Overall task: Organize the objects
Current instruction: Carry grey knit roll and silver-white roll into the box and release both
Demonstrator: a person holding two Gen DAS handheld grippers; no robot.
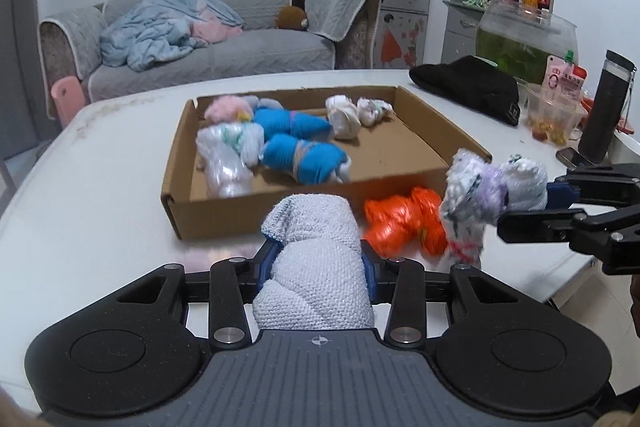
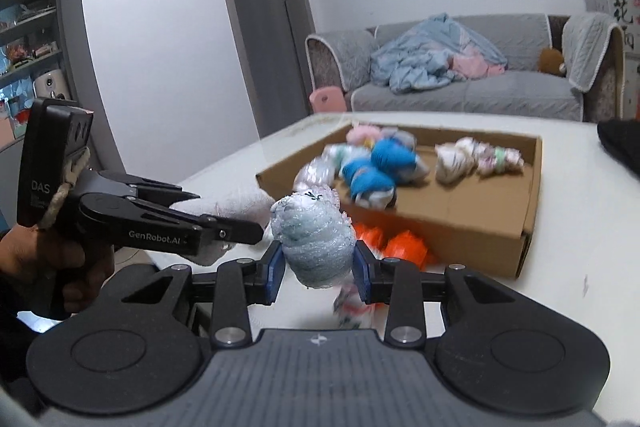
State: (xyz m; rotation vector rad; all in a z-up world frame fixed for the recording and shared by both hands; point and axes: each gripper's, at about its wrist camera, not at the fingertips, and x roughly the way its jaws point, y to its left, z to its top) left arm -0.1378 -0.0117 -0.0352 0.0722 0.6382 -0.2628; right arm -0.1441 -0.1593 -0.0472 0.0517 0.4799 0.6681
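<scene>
Clamped between the blue pads of the left gripper [image 1: 318, 269] is a pale blue-grey rolled towel [image 1: 316, 267], which fills the gap between the fingers and stands up out of them. In the right wrist view, that same gripper [image 2: 224, 227] reaches in from the left, held by a person's hand [image 2: 56, 263], with the pale roll showing past its tips.

The right gripper [image 2: 318, 265] is closed on a white, crinkly knotted bundle [image 2: 314, 239], pinched between its pads and lifted clear of the table [image 1: 100, 163]. Seen from the left wrist camera, this right gripper [image 1: 540, 203] comes in from the right edge with the bundle [image 1: 476, 203] hanging at its tips.

Just below and between the two held pieces, an orange plastic bundle [image 1: 404, 223] lies on the table, close against the near wall of a shallow cardboard box [image 1: 280, 207]. Inside the box rest two blue rolls [image 1: 304, 163], clear plastic bundles [image 1: 226, 163] at the left, a pink one [image 1: 224, 109] at the far corner, and two white knotted bundles [image 1: 356, 115] toward the far side.

Beyond the box on the right lie a black cloth [image 1: 472, 87] and a dark bottle [image 1: 604, 107]; a grey sofa [image 1: 224, 43] stands behind.
</scene>
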